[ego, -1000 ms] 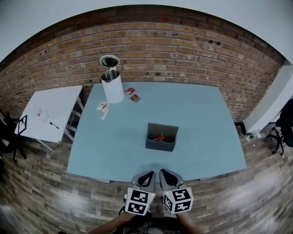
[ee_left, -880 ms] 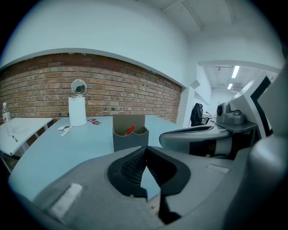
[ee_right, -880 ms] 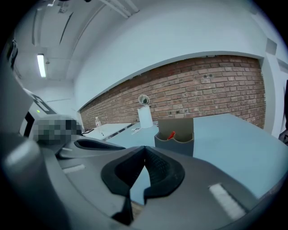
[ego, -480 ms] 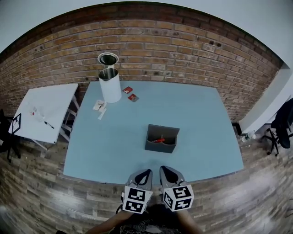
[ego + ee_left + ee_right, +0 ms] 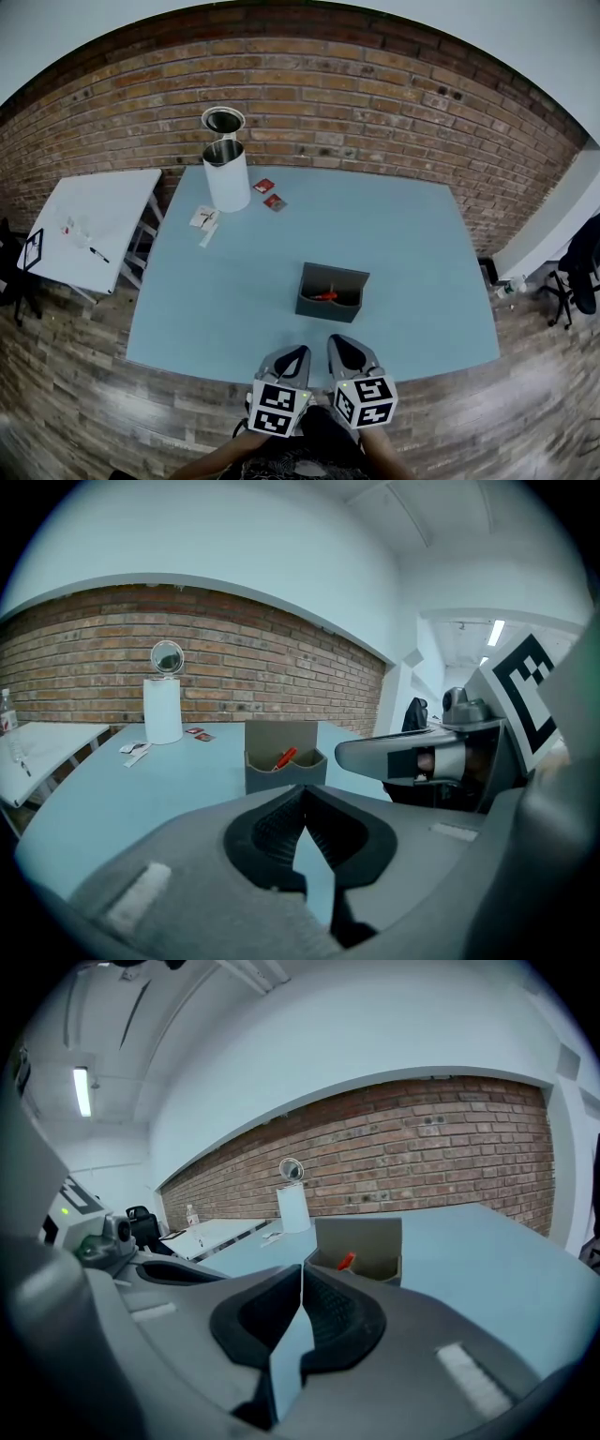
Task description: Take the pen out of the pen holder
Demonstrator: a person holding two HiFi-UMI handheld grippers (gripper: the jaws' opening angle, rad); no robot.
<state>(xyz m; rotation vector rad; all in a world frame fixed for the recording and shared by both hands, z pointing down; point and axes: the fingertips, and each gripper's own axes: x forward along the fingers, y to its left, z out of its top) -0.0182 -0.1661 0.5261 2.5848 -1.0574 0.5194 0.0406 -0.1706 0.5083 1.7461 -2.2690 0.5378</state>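
Note:
A grey pen holder [image 5: 331, 291] stands near the middle of the light blue table [image 5: 234, 281], with a red pen [image 5: 324, 296] lying slanted inside it. The holder [image 5: 281, 756] and the red pen [image 5: 284, 757] show ahead in the left gripper view, and the holder [image 5: 361, 1245] with the pen tip [image 5: 346, 1260] shows in the right gripper view. My left gripper [image 5: 296, 357] and right gripper [image 5: 343, 348] hover side by side at the table's near edge, short of the holder. Both are shut with nothing between the jaws.
A white cylinder [image 5: 228, 174] with a round mirror [image 5: 222, 121] behind it stands at the table's far left. Small red packets [image 5: 270, 193] and white papers [image 5: 207, 221] lie near it. A white side table [image 5: 84, 228] stands to the left. A brick wall runs behind.
The view has shifted slightly; the table and holder sit a little lower and nearer. Both grippers stay side by side at the near edge, still shut.

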